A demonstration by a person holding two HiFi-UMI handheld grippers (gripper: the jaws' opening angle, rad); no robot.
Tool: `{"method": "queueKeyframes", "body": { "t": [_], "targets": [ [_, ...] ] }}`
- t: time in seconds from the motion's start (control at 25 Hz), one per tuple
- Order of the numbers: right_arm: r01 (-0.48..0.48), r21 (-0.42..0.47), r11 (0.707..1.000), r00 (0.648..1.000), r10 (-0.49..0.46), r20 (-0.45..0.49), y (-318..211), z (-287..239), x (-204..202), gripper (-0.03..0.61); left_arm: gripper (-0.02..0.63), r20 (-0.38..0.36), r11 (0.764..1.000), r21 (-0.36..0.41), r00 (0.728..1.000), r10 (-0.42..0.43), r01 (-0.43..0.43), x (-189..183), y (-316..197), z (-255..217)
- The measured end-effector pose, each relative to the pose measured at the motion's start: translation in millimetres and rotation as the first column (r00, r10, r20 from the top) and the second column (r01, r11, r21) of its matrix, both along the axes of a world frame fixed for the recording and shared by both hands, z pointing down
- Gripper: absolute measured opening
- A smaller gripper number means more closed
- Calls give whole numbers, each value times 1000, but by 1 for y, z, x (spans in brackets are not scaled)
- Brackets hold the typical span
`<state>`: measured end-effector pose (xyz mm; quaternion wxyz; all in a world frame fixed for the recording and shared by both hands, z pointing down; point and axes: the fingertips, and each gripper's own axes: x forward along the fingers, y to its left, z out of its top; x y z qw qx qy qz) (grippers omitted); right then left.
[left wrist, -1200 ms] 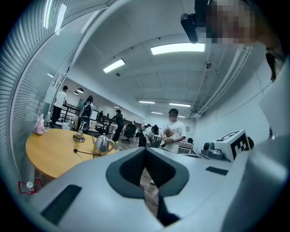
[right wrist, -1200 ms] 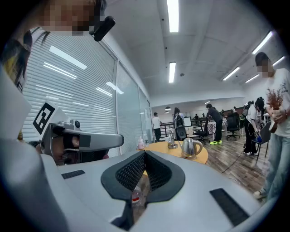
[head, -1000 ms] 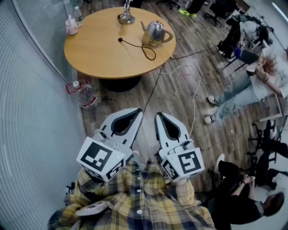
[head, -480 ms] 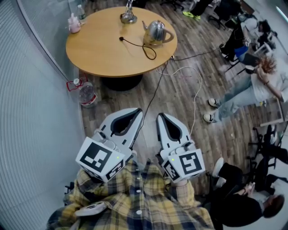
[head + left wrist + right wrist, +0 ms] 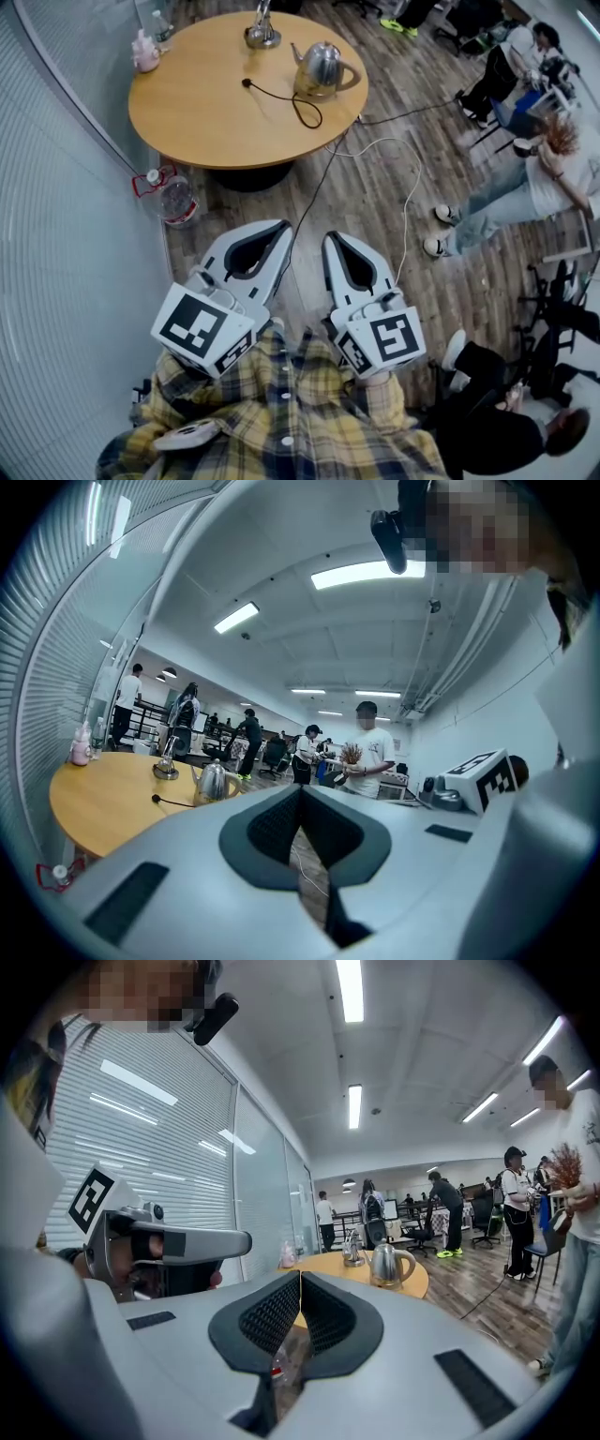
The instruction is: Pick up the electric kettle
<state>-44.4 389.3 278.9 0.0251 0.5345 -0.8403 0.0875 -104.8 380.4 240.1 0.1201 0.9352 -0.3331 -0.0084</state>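
the shiny silver electric kettle [image 5: 322, 70] with a curved handle stands upright on the round wooden table [image 5: 206, 127], near the table's right edge, at the top of the head view. a thin black cord [image 5: 295, 101] lies in a loop on the table, just beside the kettle. a silver metal stand [image 5: 262, 34] is at the table's top edge, left of the kettle. a small pink bottle [image 5: 145, 54] and a clear plastic bottle [image 5: 162, 28] stand at the table's upper left edge. both grippers are low in the picture, well apart from the table and close to the person's yellow checked shirt [image 5: 281, 422]. the left gripper [image 5: 280, 227] has its two jaws pressed together with nothing in them. the right gripper [image 5: 330, 238] is closed tight too and holds nothing. they sit side by side and point up the picture toward the table. between them and the table is the brown wooden floor [image 5: 375, 234]. a white cable [image 5: 410, 192] and a black cable [image 5: 317, 187] run across it. a big clear water jug [image 5: 176, 199] sits on the floor by the table's dark foot, at the left. a grey wall with blinds [image 5: 56, 234] fills the left side. at the right, a sitting person in light jeans [image 5: 506, 192] has legs stretched out over the floor.
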Motion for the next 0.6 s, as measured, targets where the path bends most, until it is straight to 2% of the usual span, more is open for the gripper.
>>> {"method": "queueKeyframes", "body": {
  "t": [0.6],
  "targets": [
    [-47,-30,998,999,46,-21,-159,2,8,32,3,-4,998,-22,999,52,-52,12,-163,3]
  ]
}}
